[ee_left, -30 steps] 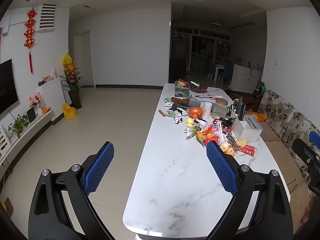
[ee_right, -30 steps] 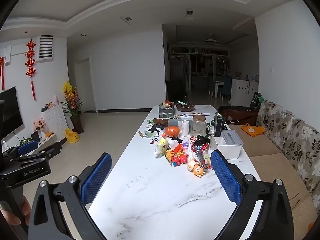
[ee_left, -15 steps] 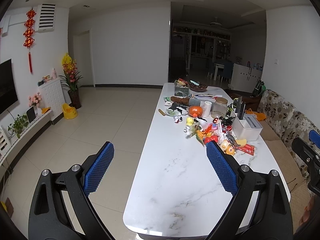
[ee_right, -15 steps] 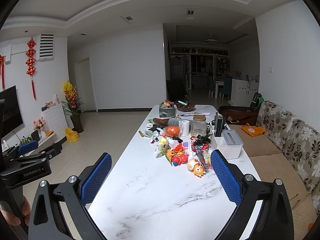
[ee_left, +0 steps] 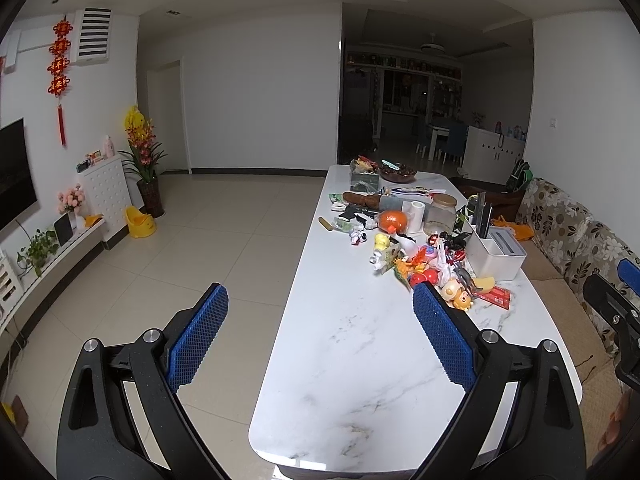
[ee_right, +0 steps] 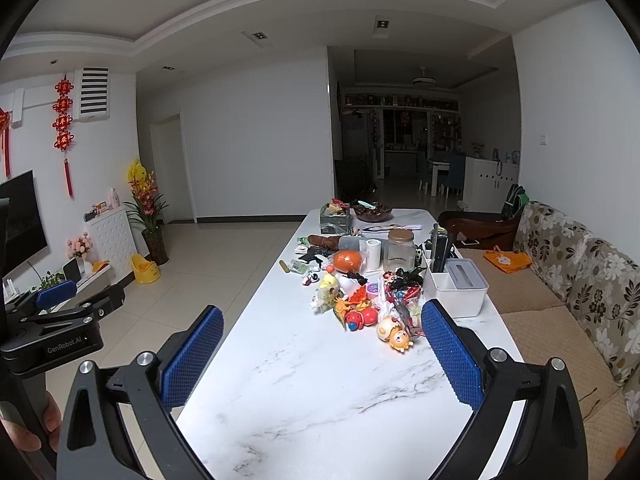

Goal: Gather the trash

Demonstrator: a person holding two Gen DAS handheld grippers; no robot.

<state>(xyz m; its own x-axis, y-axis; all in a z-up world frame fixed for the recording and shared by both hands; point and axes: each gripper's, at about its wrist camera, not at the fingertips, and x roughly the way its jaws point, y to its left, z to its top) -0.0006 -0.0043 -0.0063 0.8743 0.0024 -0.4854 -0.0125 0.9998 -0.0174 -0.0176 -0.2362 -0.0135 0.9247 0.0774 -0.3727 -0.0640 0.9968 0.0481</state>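
A long white marble table (ee_left: 348,360) (ee_right: 320,380) runs away from me. A heap of toys and wrappers (ee_left: 424,264) (ee_right: 372,300) covers its middle, with a red wrapper (ee_left: 495,295) at its near right edge. My left gripper (ee_left: 320,336) hangs open over the table's near left edge, nothing between its blue pads. My right gripper (ee_right: 322,348) is open too, above the near end of the table, well short of the heap. The left gripper's body (ee_right: 60,328) also shows at the left of the right wrist view, held by a hand (ee_right: 24,428).
A white organiser box (ee_left: 496,252) (ee_right: 456,284), a glass jar (ee_right: 400,246), a paper roll (ee_right: 373,254) and an orange ball (ee_right: 347,261) stand beyond the heap. A floral sofa (ee_right: 576,280) lines the right side. Tiled floor (ee_left: 180,272) lies left, with a yellow potty (ee_left: 140,222).
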